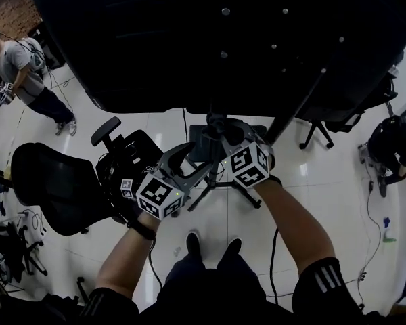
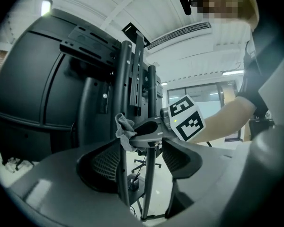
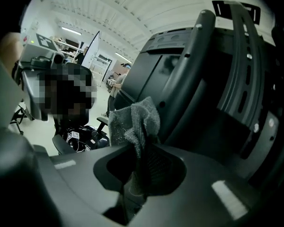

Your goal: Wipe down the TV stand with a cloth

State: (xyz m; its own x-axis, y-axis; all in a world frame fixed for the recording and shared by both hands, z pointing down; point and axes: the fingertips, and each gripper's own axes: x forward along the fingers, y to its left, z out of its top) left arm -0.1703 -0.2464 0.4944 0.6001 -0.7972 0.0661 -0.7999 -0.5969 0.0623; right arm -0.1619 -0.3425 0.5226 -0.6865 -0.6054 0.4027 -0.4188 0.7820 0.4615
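My right claw (image 3: 141,150) is shut tight on the grey cloth (image 3: 135,119). The cloth bunches up out of the pinch and lies against a black upright of the TV stand (image 3: 194,70), high up behind the back of the TV (image 1: 223,39). My left claw (image 2: 142,148) stands wide open with nothing in its grip. The stand's thin uprights show through its gap, and I cannot tell whether one is actually between the jaws or just beyond them.

I judge the wiping to be under way on the upper part of the column. The black metal shows no streaks, damp or dust, so I cannot say how much has been covered. The lower column and the spread legs (image 1: 220,181) on the floor just ahead of my feet are well below the cloth, so I reckon they are still to do.

I see no bucket, bin, tray or any other container with the stand. A black office chair (image 1: 54,181) stands on the floor off to my left, apart from the work.
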